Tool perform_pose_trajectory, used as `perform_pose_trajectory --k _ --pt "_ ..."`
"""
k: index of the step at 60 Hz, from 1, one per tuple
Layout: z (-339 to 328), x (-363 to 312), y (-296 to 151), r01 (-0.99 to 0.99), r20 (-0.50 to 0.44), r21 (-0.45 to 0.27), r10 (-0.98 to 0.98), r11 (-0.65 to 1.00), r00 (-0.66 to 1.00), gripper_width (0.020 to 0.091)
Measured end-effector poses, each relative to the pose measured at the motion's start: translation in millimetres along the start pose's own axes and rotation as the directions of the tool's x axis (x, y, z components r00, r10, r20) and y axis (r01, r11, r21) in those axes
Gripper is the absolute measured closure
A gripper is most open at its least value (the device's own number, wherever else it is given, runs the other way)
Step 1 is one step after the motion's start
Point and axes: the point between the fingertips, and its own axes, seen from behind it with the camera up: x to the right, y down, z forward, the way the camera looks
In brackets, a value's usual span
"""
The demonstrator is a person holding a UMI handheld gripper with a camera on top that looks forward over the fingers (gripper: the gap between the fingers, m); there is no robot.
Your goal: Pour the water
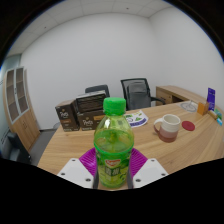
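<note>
Green and close, a plastic bottle [114,143] stands upright between the fingers of the gripper [113,166], filling the gap so that the purple pads [89,157] show at either flank of its lower body. Both pads appear to press against its sides, so the jaws are closed on the bottle, open only as far as the bottle is wide. Its cap [114,104] is bright green and still on. A label [114,143] wraps the middle of the bottle, green with a red and white patch, but the writing on it is too small to read. Below the label the liquid looks yellow-green.

Beyond the fingers runs a long wooden table [185,140]. Going from left to right past the bottle: a wooden shelf unit [17,95] stands against the wall well off to the left; nearer, on the far side of the table, sit dark boxes [68,113] with some pale print that cannot be made out. Behind them are two black office chairs [138,92]. Just right of the bottle's neck lies a round plate [137,118] with a blue pattern. Further right, ahead of the right finger, stands a white mug [167,125] with a reddish inside, handle toward the bottle. Beyond it lies a small white object [189,127], and near the far right end of the table a blue-purple upright thing [211,98] stands, its nature unclear.
</note>
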Motion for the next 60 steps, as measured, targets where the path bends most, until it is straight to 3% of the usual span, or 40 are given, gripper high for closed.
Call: perform_pose_trajectory --k 10,17,27,42,52,60 --pt "14 22 -37 -0.201 0.094 -0.052 0.205 0.978 0.974 0.0711" --pt "29 38 -53 -0.404 0.175 -0.131 0.423 0.905 0.889 0.0711" --pt "46 60 -73 -0.694 0.202 -0.284 0.749 0.662 0.631 0.0712" --pt "61 59 -102 -0.869 0.138 -0.459 0.981 0.185 0.136 0.0712" --pt "66 67 -108 -0.877 0.061 -0.476 0.993 -0.062 -0.104 0.0712" --pt "69 74 -102 -0.867 0.014 -0.476 0.985 -0.147 -0.175 0.0713"
